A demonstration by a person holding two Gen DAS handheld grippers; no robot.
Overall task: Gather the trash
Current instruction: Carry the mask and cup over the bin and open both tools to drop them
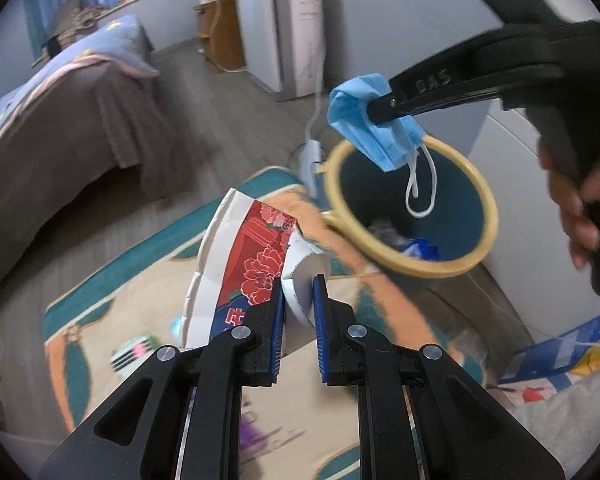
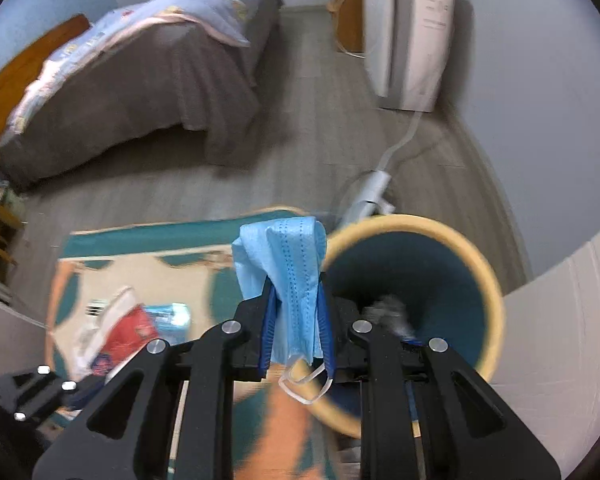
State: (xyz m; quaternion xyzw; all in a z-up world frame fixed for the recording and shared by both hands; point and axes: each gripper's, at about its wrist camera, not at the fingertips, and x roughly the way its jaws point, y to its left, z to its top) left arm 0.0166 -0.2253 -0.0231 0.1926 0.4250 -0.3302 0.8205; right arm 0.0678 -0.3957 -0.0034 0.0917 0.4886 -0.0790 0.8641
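Bedroom floor with rug [image 1: 100, 320], bin [image 1: 476, 184] at its edge.
We see the right gripper [image 1: 374, 110] clenched on the mask [image 1: 356, 120], nearer the bin; the left gripper [image 1: 298, 300] grips the paper packaging [image 1: 256, 256] beside it.

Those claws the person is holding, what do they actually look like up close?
Each claw is matte black plastic: two angular arms with triangular cut-outs, joined by round silver rivets, ending in ribbed blue pads. The right claw carries raised lettering reading DAS on its side. No cables or sleeve are visible.
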